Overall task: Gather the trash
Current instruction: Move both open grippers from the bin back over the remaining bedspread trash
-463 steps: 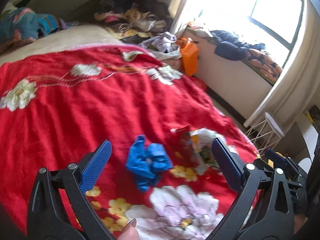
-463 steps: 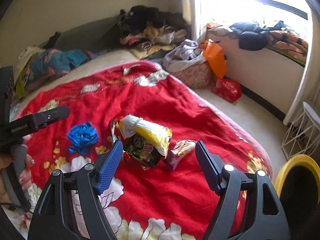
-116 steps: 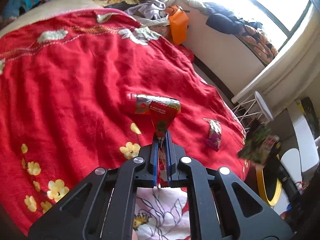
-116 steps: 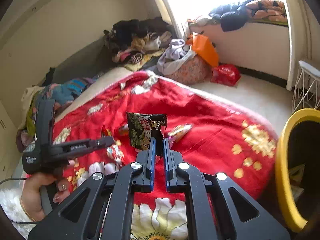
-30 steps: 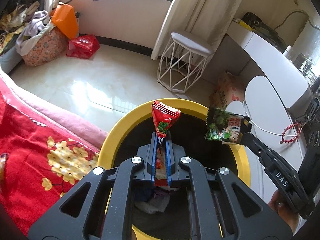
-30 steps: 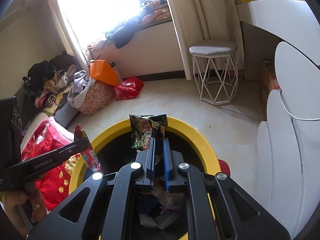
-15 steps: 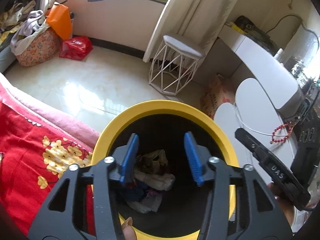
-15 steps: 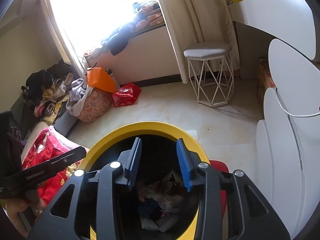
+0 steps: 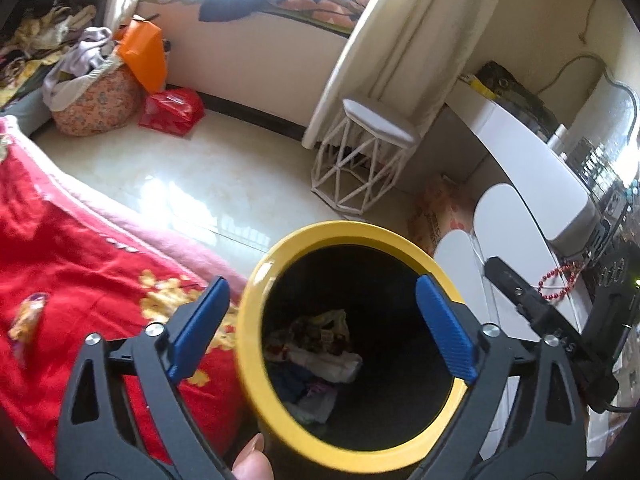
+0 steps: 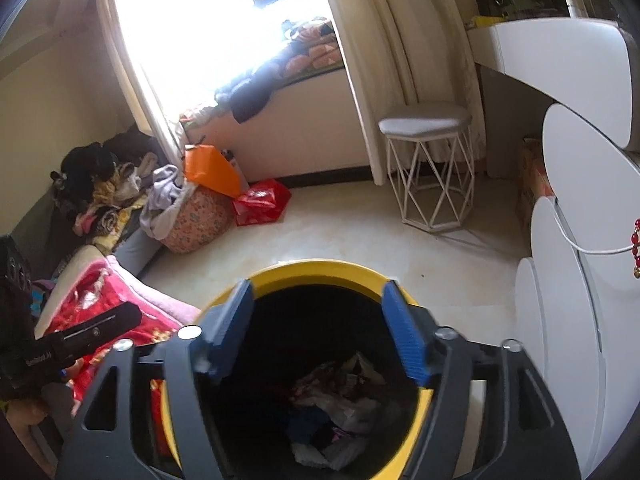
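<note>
A yellow-rimmed trash bin (image 9: 280, 242) (image 10: 320, 270) with a black inside stands on the floor beside the bed. Crumpled wrappers (image 9: 316, 344) (image 10: 336, 400) lie at its bottom. My left gripper (image 9: 322, 328) hangs over the bin's mouth, its jaws opening wide with nothing between them. My right gripper (image 10: 320, 332) is above the bin too, jaws opening and empty. One small snack wrapper (image 9: 26, 316) still lies on the red floral blanket (image 9: 60, 248) at the left. The right gripper's finger (image 9: 516, 292) shows at the right of the left wrist view.
A white wire-frame stool (image 9: 368, 160) (image 10: 430, 164) stands on the pale floor behind the bin. White rounded furniture (image 10: 580, 280) is close on the right. A laundry basket (image 10: 196, 216), orange bag (image 9: 144, 54) and red bag (image 10: 260, 202) sit by the window wall.
Both grippers were shut on snack wrappers over the bin a second ago; their jaws have spread and the wrappers have dropped in. The left gripper has risen and drawn back a little.
</note>
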Available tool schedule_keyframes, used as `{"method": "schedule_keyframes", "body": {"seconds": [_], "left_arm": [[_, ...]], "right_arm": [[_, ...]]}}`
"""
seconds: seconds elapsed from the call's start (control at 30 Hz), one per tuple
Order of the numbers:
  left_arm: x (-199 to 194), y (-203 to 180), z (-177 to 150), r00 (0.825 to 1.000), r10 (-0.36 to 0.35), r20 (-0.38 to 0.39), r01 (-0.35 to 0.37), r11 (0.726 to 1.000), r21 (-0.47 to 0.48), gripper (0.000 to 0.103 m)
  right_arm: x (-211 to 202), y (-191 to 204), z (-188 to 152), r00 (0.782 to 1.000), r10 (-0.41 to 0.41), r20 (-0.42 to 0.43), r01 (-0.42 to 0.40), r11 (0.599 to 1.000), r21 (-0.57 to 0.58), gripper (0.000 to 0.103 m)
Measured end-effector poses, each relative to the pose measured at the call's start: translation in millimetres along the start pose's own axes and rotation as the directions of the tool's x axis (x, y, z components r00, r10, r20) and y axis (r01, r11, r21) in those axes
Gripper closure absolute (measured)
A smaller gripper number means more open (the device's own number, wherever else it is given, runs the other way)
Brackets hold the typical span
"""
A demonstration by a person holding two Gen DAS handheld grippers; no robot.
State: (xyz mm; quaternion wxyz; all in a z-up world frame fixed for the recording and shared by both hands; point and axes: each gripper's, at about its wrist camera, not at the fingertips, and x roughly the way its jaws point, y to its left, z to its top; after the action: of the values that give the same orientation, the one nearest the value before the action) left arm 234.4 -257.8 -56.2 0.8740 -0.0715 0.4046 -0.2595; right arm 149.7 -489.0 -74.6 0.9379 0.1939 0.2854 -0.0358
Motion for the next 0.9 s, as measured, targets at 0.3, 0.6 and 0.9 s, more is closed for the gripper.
{"method": "schedule_keyframes", "body": {"seconds": [0.3,0.6,0.9], "left_arm": [[-38.6,25.2,-3.1,0.996,0.067,0.064,-0.065,0.997,-0.038,0.011],[-78.6,62.6,-9.6,0.986,0.128,0.110,-0.119,0.989,-0.091,0.011],[-117.4,95.6,-18.2,0.970,0.186,0.155,-0.168,0.978,-0.120,0.011]], "right_arm": [[-5.3,38.8,-2.2,0.999,0.046,0.013,-0.045,0.995,-0.092,0.020],[-13.3,88.5,-8.3,0.991,0.132,0.013,-0.129,0.978,-0.162,0.017],[-20.7,138.2,-22.6,0.972,0.233,-0.012,-0.232,0.956,-0.180,0.017]]}}
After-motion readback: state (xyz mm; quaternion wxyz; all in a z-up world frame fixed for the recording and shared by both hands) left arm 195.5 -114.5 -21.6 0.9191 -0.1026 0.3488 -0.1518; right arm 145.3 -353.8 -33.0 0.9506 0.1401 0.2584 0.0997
